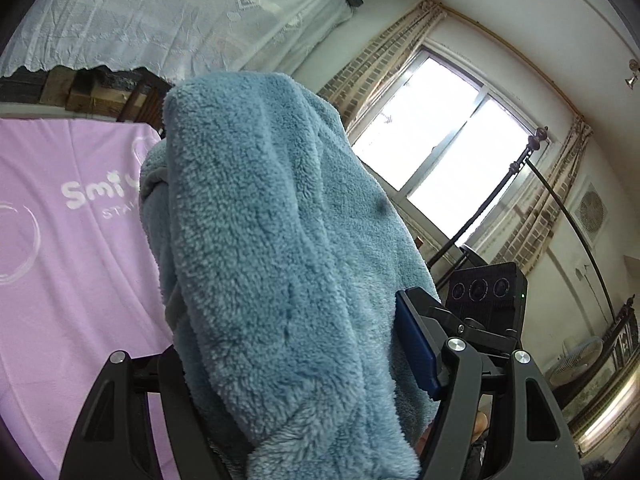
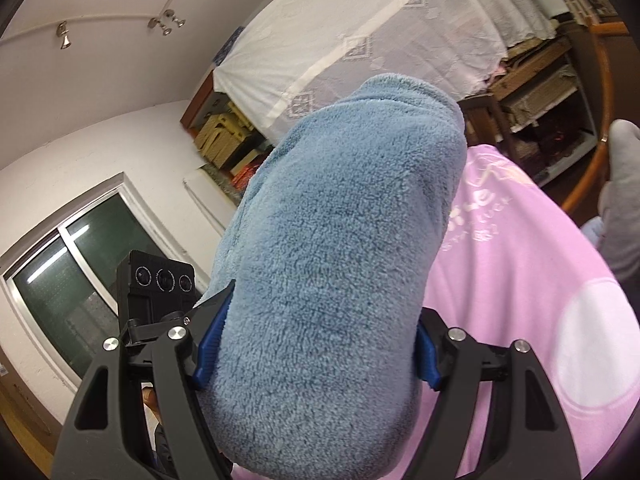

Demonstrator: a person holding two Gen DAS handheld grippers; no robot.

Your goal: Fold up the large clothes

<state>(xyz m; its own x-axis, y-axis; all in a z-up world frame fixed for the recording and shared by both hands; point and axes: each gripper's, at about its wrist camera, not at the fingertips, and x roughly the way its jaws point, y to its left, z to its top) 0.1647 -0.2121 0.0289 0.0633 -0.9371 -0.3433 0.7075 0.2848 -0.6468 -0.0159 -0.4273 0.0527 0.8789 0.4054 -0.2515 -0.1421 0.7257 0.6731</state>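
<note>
A thick blue fleece garment [image 1: 280, 260] fills the middle of the left wrist view, bunched between the jaws of my left gripper [image 1: 288, 360], which is shut on it and holds it up in the air. In the right wrist view the same blue fleece [image 2: 340, 260] is clamped between the blue pads [image 2: 208, 344] of my right gripper [image 2: 316, 352], also raised. The fleece hides the left finger's pad in the left wrist view. Both cameras tilt upward toward the walls and ceiling.
A pink sheet with white print [image 1: 60, 240] covers the surface behind the fleece and also shows in the right wrist view [image 2: 520, 280]. A white lace cloth [image 1: 160, 12] covers shelves. A bright window [image 1: 440, 140] is at the right. A gloved hand [image 2: 620, 192] is at the far right.
</note>
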